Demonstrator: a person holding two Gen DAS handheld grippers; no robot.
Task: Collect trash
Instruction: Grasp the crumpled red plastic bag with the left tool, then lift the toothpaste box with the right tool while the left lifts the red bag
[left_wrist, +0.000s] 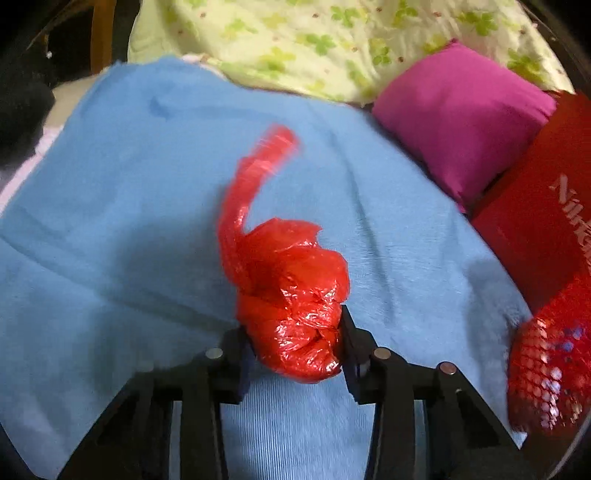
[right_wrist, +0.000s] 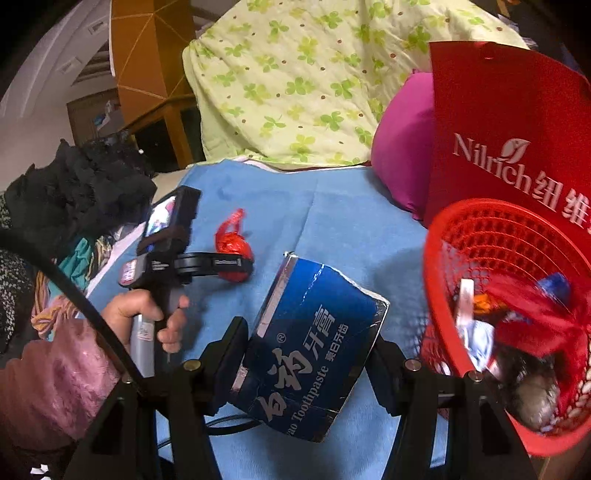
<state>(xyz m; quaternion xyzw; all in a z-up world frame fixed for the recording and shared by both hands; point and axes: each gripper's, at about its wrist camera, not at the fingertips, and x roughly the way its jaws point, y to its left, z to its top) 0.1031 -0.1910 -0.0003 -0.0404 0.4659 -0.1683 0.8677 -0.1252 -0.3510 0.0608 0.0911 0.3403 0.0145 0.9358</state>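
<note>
Left hand-held gripper (left_wrist: 295, 339) clamps red plastic bag (left_wrist: 291, 295) | right hand-held gripper (right_wrist: 306, 354) clamps toothpaste box (right_wrist: 314, 347) | both lifted for red basket (right_wrist: 436, 258), near right

- Your left gripper (left_wrist: 295, 339) has the crumpled plastic bag (left_wrist: 291, 295) between its fingers, over the towel (left_wrist: 129, 221).
- Your right gripper (right_wrist: 306, 354) has the toothpaste box (right_wrist: 314, 343) between its fingers, left of the basket (right_wrist: 436, 258).
- The pillow (left_wrist: 461, 118) lies behind the towel.

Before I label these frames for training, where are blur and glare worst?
Left wrist view: the red plastic bag's tail is motion-smeared, with glare on its crinkles. Right wrist view: the red basket and its contents blur; the toothpaste box stays readable.
</note>
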